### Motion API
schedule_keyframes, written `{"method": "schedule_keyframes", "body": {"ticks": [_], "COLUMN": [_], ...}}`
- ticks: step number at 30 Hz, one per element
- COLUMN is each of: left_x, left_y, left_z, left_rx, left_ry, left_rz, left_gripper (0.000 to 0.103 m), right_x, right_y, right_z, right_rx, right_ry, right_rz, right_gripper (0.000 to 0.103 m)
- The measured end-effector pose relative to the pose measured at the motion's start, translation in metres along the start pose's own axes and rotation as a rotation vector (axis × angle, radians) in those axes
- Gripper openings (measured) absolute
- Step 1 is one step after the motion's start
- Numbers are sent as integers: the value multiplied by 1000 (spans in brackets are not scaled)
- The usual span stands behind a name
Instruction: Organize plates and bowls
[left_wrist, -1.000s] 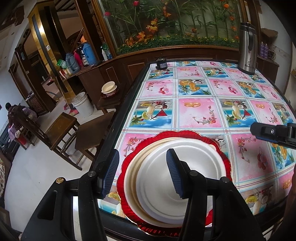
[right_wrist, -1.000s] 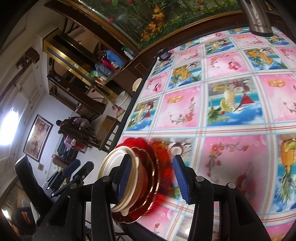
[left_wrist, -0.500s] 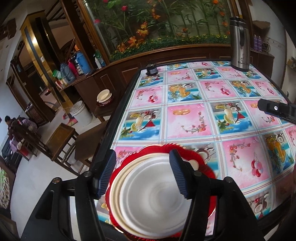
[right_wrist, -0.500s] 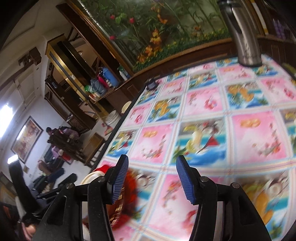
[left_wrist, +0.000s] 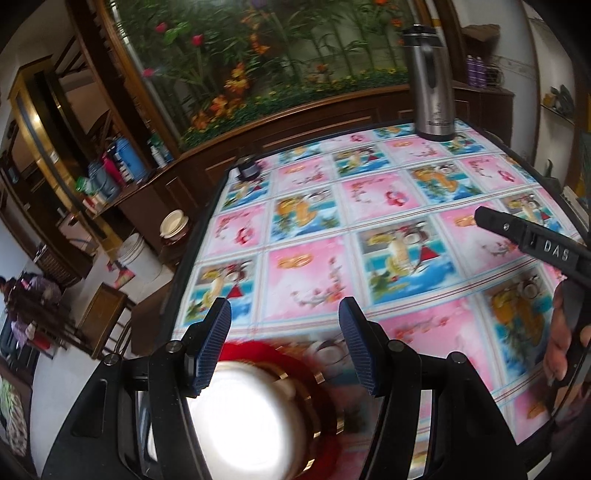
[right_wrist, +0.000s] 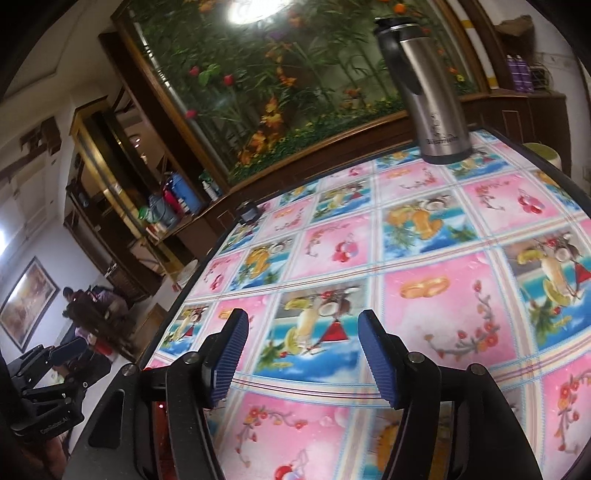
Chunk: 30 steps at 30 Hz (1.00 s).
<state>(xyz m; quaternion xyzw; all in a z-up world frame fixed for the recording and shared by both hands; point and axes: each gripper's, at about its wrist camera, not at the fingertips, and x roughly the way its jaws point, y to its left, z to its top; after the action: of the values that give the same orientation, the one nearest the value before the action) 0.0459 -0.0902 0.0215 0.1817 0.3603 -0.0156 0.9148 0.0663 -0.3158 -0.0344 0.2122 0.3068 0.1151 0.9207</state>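
Now left gripper (left_wrist: 284, 347) wide open, holding nothing, above blurred plate stack (left_wrist: 255, 417) at table (left_wrist: 406, 206) near edge. Right gripper (right_wrist: 303, 354) also wide open, empty, over tablecloth.

Tablecloth (right_wrist: 424, 280) lies open; only a far steel flask (right_wrist: 432, 92) obstructs.

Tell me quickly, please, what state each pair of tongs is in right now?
Left tongs: open, holding nothing, above the stacked plates.
Right tongs: open, empty, over the tablecloth.
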Motion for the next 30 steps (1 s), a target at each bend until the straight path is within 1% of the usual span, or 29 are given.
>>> {"method": "schedule_keyframes", "body": {"ticks": [1,3,5,13,19,30], "left_x": [1,3,6,16,29,57], "left_y": [-5,-18,-29,-62,-82,-97], "left_z": [3,9,14,26,28,22], "left_rx": [5,13,19,18,13,-15], "left_ry": [-3,-7,-6,1,30,91], "left_rz": [-7,-29,-46,-105,-139,-182], "left_gripper": [60,60,60,60,60,60], "right_x": [-3,-10,-17,-27,-22,-17], "right_y": [-4,-6,-8,-22,-34,-38], "right_z": [0,1,1,1,0,0], "right_rx": [-2,-17,-37,-63,-47,-41], "right_ry": [-9,-27,-47,-66,-52,-31], "right_rz": [-11,-28,-50,-90,-101,-112], "right_gripper": [64,68,70,71,71,71]}}
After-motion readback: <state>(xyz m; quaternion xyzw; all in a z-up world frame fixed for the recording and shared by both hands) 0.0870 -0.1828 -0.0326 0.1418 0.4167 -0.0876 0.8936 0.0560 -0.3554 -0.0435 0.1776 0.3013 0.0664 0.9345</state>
